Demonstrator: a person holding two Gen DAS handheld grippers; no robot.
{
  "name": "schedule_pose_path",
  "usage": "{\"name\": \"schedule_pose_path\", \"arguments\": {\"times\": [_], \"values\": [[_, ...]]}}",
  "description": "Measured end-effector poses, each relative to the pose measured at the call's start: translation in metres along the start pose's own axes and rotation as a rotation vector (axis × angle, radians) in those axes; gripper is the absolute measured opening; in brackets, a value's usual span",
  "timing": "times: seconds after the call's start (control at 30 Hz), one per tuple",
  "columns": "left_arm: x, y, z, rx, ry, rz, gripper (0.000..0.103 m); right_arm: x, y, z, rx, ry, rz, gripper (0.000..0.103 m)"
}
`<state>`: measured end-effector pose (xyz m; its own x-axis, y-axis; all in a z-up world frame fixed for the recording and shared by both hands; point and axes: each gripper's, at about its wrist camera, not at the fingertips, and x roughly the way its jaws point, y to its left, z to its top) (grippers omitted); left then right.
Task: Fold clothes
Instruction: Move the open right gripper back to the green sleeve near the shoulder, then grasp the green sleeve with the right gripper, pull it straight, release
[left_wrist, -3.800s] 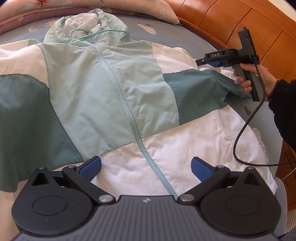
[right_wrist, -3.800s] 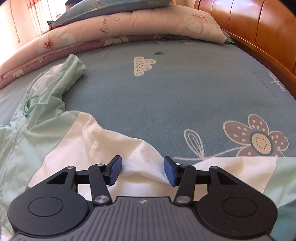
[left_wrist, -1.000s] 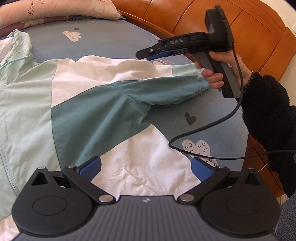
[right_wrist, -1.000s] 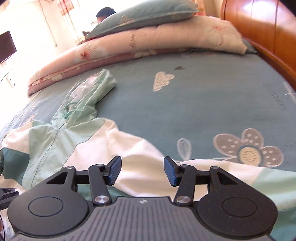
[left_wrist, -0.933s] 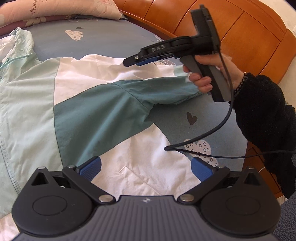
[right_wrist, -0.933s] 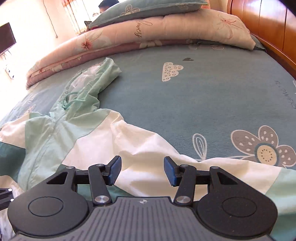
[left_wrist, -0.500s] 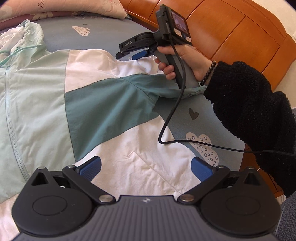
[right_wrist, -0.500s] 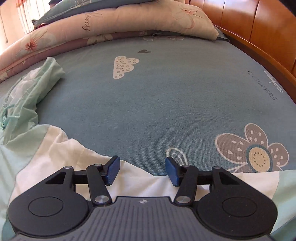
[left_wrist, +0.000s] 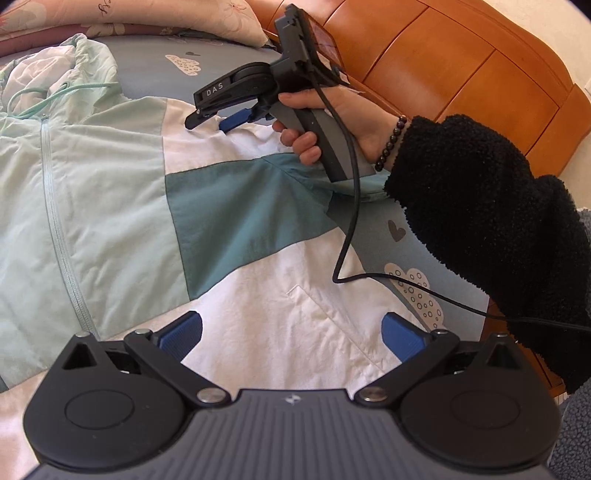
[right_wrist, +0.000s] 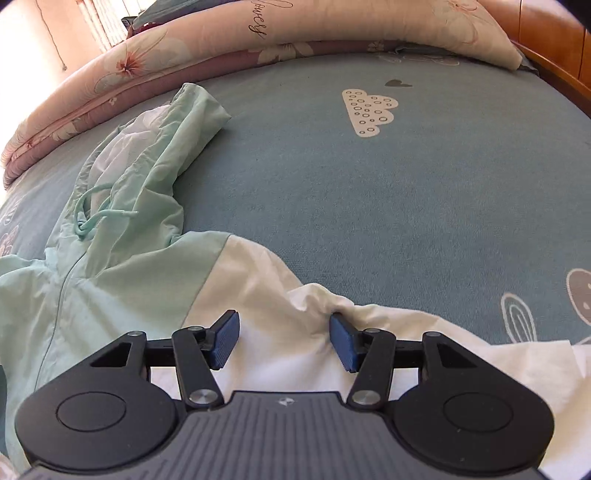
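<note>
Partly hidden: jacket (left_wrist: 229, 206) sleeve end behind black sleeve (left_wrist: 491, 229).

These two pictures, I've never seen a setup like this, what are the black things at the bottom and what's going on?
Each picture comes from a camera on a hand-held gripper, looking out past its own two blue-padded fingers. The left gripper is open above a jacket spread on a bed. Its camera also shows a hand holding the right gripper at the jacket's shoulder. That one is open too, with white cloth between its fingers but not pinched. Nothing is held yet.
</note>
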<state>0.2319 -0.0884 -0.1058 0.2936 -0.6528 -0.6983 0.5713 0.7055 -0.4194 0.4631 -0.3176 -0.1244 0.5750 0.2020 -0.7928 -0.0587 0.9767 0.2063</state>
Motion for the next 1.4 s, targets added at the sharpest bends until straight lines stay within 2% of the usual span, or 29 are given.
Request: {"name": "schedule_pose_path", "arguments": {"times": [0.2, 0.33, 0.4, 0.57, 0.6, 0.67, 0.73, 0.77, 0.9, 0.93, 1.0, 1.13, 1.23, 1.3, 1.37, 1.4], "values": [[-0.014, 0.0, -0.009, -0.02, -0.019, 0.035, 0.102, -0.034, -0.011, 0.008, 0.064, -0.068, 0.0, 0.06], [-0.022, -0.01, -0.015, -0.002, -0.021, 0.085, 0.102, -0.091, -0.023, -0.003, 0.126, -0.1, 0.049, 0.06], [-0.024, -0.016, -0.018, 0.0, -0.021, 0.094, 0.102, -0.117, -0.027, -0.015, 0.152, -0.084, 0.091, 0.06], [-0.031, -0.031, -0.027, -0.018, -0.026, 0.082, 0.102, -0.137, -0.027, -0.063, 0.217, 0.053, 0.255, 0.062], [-0.032, -0.034, -0.029, -0.024, -0.025, 0.079, 0.102, -0.133, -0.026, -0.072, 0.201, 0.064, 0.251, 0.062], [-0.033, -0.038, -0.032, -0.035, -0.021, 0.079, 0.102, -0.114, -0.027, -0.093, 0.186, 0.076, 0.187, 0.062], [-0.036, -0.043, -0.036, -0.044, -0.013, 0.09, 0.102, -0.096, -0.03, -0.108, 0.144, 0.032, 0.073, 0.058], [-0.038, -0.045, -0.038, -0.044, -0.009, 0.094, 0.102, -0.09, -0.032, -0.114, 0.13, 0.011, 0.026, 0.045], [-0.044, -0.052, -0.043, -0.026, 0.004, 0.111, 0.102, -0.1, -0.038, -0.126, 0.179, -0.066, -0.038, 0.044], [-0.045, -0.054, -0.043, -0.024, 0.003, 0.118, 0.102, -0.109, -0.036, -0.129, 0.2, -0.084, -0.042, 0.045], [-0.046, -0.057, -0.043, -0.027, -0.003, 0.12, 0.102, -0.126, -0.033, -0.137, 0.238, -0.12, -0.048, 0.055], [-0.044, -0.062, -0.045, -0.028, 0.003, 0.124, 0.102, -0.149, -0.029, -0.171, 0.272, -0.184, -0.042, 0.055], [-0.045, -0.065, -0.05, -0.022, 0.011, 0.13, 0.102, -0.165, -0.031, -0.201, 0.314, -0.243, -0.101, 0.055], [-0.045, -0.064, -0.054, -0.031, 0.017, 0.112, 0.102, -0.169, -0.039, -0.22, 0.342, -0.251, -0.05, 0.058], [-0.043, -0.064, -0.057, -0.038, 0.027, 0.104, 0.102, -0.159, -0.046, -0.233, 0.374, -0.199, 0.022, 0.058], [-0.041, -0.064, -0.059, -0.038, 0.031, 0.109, 0.102, -0.158, -0.042, -0.235, 0.339, -0.206, 0.015, 0.058]]}}
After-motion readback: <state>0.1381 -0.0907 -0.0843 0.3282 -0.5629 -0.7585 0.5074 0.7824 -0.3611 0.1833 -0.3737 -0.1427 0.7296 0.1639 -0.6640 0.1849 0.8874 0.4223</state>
